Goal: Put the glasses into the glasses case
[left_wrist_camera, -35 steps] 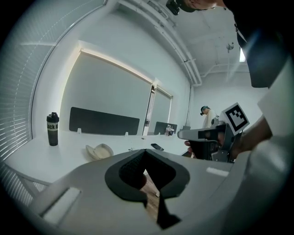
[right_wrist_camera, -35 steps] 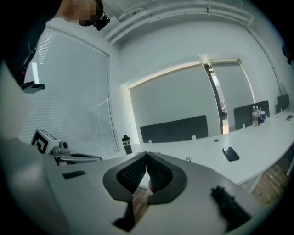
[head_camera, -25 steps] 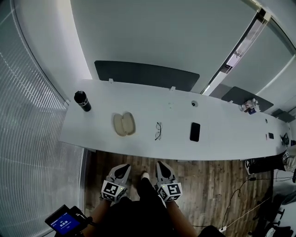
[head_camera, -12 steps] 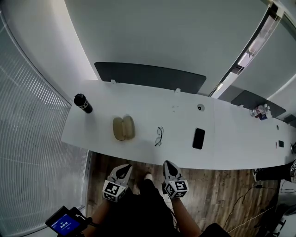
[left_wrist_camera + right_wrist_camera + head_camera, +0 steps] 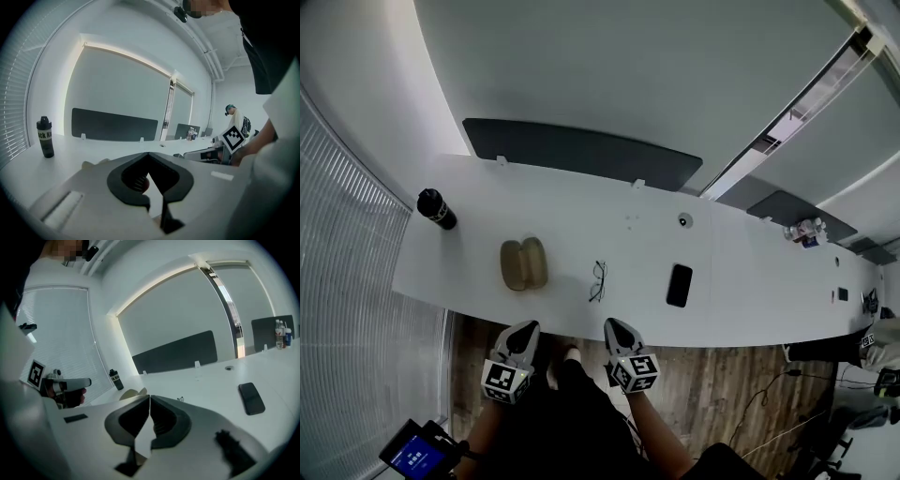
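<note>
The glasses (image 5: 597, 281) lay on the long white table (image 5: 750, 281), close to its near edge and roughly in front of the person. Their long axis ran from the near edge toward the far edge, leaning slightly to the right at the far end. From the head view I could not tell whether the arms were folded or which way the lenses faced. In the right gripper view they were only a small dark shape (image 5: 180, 399) just past the tongs.

The tan glasses case (image 5: 523, 264) lay open to the left of the glasses, clearly apart from them. Its two halves sat side by side, each lengthwise near-to-far, much like the glasses. A black bottle (image 5: 437, 208) stood upright further left, toward the far edge. A black phone (image 5: 679, 285) lay flat to the right of the glasses, also lengthwise near-to-far. A dark partition screen (image 5: 581, 150) ran along the table's far edge.

The left tongs (image 5: 525, 328) and the right tongs (image 5: 614, 325) hung side by side over the wooden floor (image 5: 722, 384), tips pointing at the table's near edge and touching nothing. The left tongs (image 5: 149, 153) were closed with the tips meeting and nothing between them. The right tongs (image 5: 149, 397) were likewise closed and empty.
</note>
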`<state>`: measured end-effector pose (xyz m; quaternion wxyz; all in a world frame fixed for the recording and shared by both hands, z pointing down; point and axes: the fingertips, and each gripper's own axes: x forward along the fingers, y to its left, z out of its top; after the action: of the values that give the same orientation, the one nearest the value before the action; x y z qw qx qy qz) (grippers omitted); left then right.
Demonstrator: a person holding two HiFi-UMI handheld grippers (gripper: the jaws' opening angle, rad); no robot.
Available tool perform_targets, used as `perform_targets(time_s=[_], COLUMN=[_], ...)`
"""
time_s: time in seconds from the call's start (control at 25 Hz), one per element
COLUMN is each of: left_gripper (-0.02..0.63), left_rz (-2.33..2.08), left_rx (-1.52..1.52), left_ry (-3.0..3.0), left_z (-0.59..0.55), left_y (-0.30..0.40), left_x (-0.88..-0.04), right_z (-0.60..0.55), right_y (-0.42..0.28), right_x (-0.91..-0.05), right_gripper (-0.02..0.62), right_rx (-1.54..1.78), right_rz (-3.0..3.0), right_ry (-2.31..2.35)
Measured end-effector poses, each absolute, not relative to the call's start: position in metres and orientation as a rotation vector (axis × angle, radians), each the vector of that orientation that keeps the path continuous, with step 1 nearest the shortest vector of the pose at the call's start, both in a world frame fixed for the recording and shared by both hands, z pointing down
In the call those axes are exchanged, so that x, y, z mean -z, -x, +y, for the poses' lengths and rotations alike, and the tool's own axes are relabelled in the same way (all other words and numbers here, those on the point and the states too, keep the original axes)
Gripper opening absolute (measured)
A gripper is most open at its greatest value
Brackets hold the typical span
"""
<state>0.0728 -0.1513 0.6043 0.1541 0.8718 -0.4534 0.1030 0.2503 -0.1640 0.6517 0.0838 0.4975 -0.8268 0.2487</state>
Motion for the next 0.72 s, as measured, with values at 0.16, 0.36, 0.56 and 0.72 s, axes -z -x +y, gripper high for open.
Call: perform_targets(time_s=[0.16, 0.36, 0.56, 0.72], left_gripper=[0.006, 0.006, 0.006, 0.006], left_rz=[-1.272, -1.227, -1.156, -1.122], left_rx=[-0.251, -0.12, -0.016, -0.089], left_ry=[-2.501, -2.52, -2.539, -2.547], left_z=[-0.196, -0.265, -0.315, -0.336], left_y=[-0.063, -0.043, -0.028, -0.021], left_x=[-0.607, -0.581, -0.572, -0.595], right_z=[-0.189, -0.208, -0.235, -0.25], right_y=[-0.247, -0.224, -0.22, -0.217], right_x=[-0.651, -0.666, -0.687, -0.711], right_gripper=[0.008, 0.008, 0.008, 0.017], right_rx=[-0.716, -0.742, -0.774, -0.783], right_rz=[-2.397, -2.274, -2.123, -2.025], right_ry=[-1.532, -1.498, -1.58, -1.594])
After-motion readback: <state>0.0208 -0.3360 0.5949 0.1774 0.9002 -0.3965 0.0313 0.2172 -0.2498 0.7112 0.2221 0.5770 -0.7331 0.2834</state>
